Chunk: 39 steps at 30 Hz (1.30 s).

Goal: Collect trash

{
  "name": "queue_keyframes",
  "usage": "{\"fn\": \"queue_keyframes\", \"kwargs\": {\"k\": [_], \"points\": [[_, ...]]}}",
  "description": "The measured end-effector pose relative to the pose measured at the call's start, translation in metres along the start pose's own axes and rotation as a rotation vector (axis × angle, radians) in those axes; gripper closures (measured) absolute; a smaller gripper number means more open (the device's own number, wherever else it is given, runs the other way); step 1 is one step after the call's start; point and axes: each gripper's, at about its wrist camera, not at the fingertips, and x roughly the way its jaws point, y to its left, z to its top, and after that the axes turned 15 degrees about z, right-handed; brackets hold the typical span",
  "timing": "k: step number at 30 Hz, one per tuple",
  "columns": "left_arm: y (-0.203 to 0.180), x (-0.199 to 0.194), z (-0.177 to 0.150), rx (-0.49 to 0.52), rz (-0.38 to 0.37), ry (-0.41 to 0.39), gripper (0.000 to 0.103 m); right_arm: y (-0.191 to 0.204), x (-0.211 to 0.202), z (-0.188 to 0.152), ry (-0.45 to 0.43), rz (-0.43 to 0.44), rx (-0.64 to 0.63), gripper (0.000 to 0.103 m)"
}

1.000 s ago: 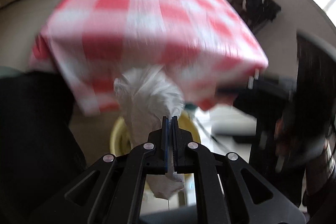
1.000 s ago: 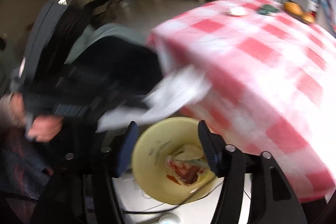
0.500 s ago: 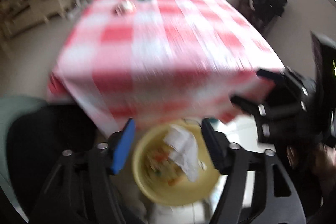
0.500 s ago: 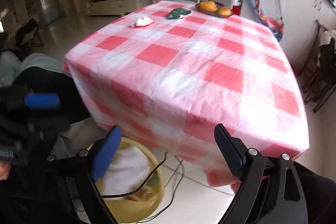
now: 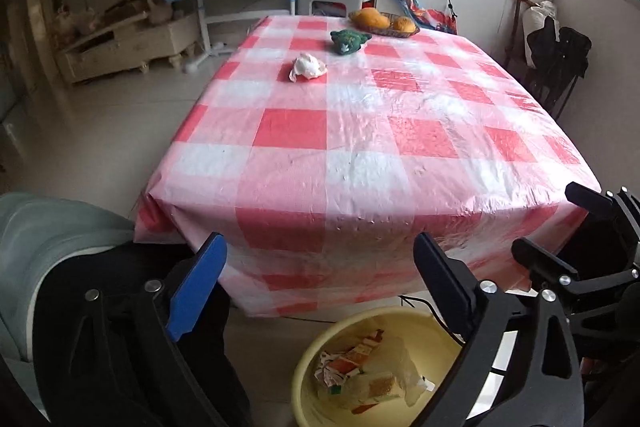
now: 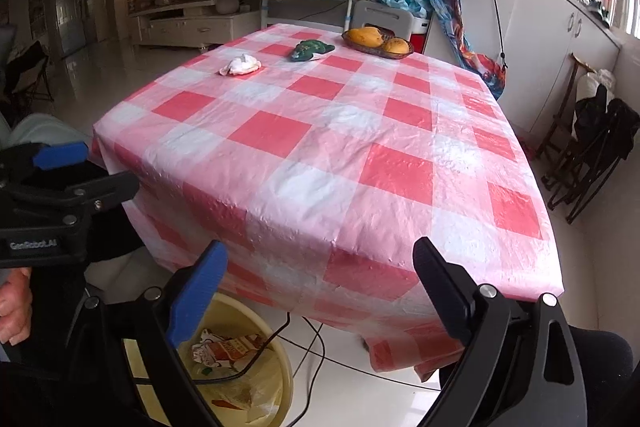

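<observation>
Remaining trash: one crumpled white wad (image 5: pixel 307 66) lies on the counter (image 5: pixel 360 155), upper centre of the left wrist view, on the red-and-white checked cloth; in the right wrist view it sits at upper left (image 6: pixel 241 64). Near it, further back, lies a green wrapper (image 5: pixel 349 41), and beyond that a basket of oranges (image 5: pixel 384 23). A yellow basin (image 5: pixel 316 359) stands on the floor below the counter's near edge, at the bottom of the frame, holding crumpled packaging and clear plastic. The left tongs (image 5: pixel 316 287) are spread wide and carry nothing, hovering above the basin. The right tongs (image 6: pixel 320 291) are likewise spread and bare, with the basin (image 6: pixel 286 367) at lower left of that view.
</observation>
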Motion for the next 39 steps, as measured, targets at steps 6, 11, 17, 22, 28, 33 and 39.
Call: {"fn": "queue_keyframes", "kwargs": {"k": [6,11,17,22,28,33,39], "points": [[-0.012,-0.007,-0.005,0.059,0.018,-0.035,0.011,0.004,-0.001,0.0,-0.002,-0.002,-0.023,0.013],[-0.014,-0.008,-0.007,0.069,0.025,-0.043,0.011,0.005,0.0,0.0,0.004,-0.002,-0.026,0.013],[-0.009,-0.005,-0.005,0.039,0.021,-0.03,0.011,0.008,0.002,-0.001,0.012,-0.004,-0.036,0.013],[-0.008,-0.004,-0.004,0.031,0.021,-0.026,0.011,0.009,0.004,-0.002,0.019,-0.002,-0.044,0.013],[-0.008,-0.004,-0.004,0.03,0.021,-0.026,0.011,0.012,0.004,-0.002,0.022,-0.005,-0.05,0.013],[-0.007,-0.003,-0.004,0.027,0.021,-0.025,0.011,0.012,0.004,-0.003,0.02,-0.005,-0.05,0.012],[-0.006,-0.001,-0.004,0.019,0.023,-0.019,0.011,0.013,0.005,-0.002,0.023,-0.002,-0.059,0.012]]}}
